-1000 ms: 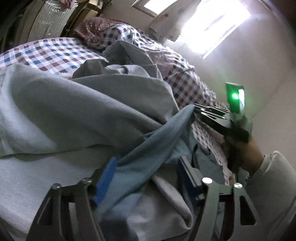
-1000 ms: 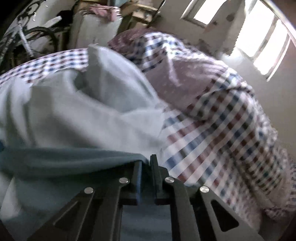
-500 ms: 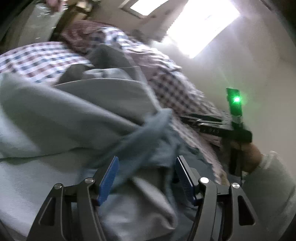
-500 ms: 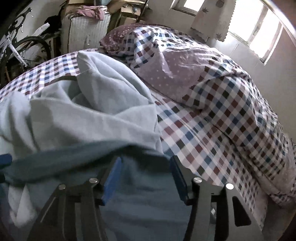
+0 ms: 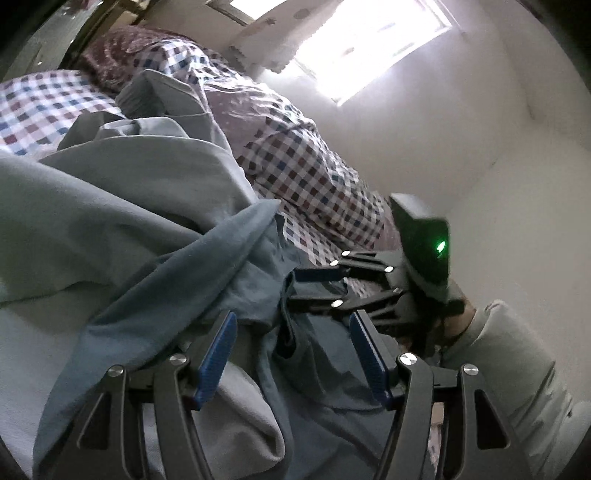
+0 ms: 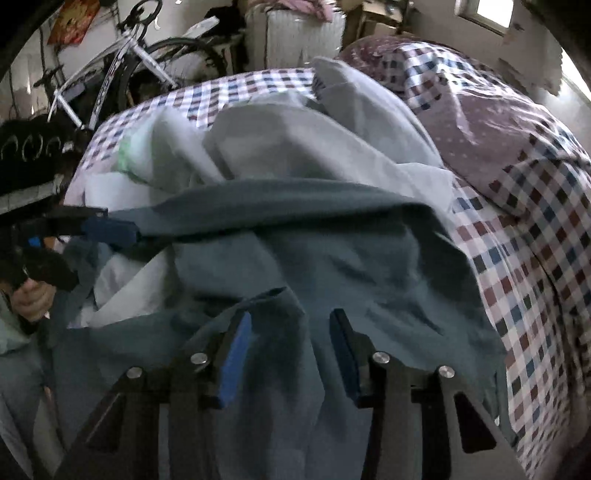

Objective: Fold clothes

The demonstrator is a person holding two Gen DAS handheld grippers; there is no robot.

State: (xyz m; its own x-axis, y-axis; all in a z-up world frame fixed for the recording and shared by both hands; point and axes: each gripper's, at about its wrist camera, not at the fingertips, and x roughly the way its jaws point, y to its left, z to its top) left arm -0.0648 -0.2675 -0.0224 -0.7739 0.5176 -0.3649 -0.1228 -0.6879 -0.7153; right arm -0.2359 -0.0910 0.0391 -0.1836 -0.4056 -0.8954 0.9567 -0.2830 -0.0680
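Garment (image 6: 332,258) lies near, draped on a heap of clothes (image 6: 295,147) atop the bed (image 6: 535,277). Pillow (image 6: 491,125) sits far right; bicycle (image 6: 122,74) stands far left behind the bed, w/ a suitcase (image 6: 295,37) right of it.

No readable text, label, brand or number anywhere. Dark lettering along the white bicycle frame (image 6: 110,74) too blurred to make out. Red and yellow poster (image 6: 72,16) on the wall behind it too small and dim to read.
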